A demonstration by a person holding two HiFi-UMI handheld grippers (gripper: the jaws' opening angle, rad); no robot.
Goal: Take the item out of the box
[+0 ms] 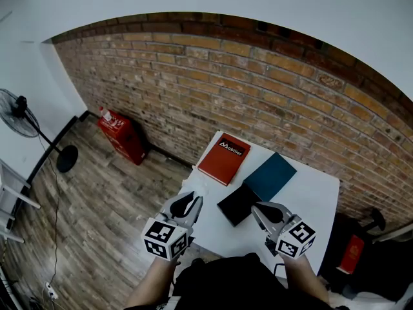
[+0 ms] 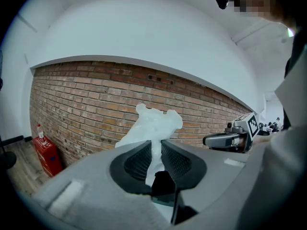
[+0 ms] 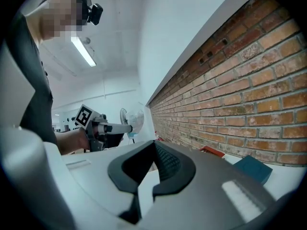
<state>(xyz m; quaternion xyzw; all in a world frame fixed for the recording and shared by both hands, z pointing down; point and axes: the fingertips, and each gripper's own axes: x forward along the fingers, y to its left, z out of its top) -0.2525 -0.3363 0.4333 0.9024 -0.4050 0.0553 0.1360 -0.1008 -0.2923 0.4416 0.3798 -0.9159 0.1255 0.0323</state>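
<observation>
While your left gripper (image 2: 156,148) pinches the white crumpled plastic item (image 2: 153,124) at a narrow gap, with the item's bulk billowing forward past the tips, your right gripper (image 3: 153,153) sits level beside it, tips drawn together on nothing. The item looks already lifted out, held over the near left corner of the tabletop (image 1: 311,191). Ahead and to its right lie the black tray (image 1: 237,203), then the teal box (image 1: 273,175), and farthest the red box (image 1: 224,159). Your right gripper is the nearer one to these
</observation>
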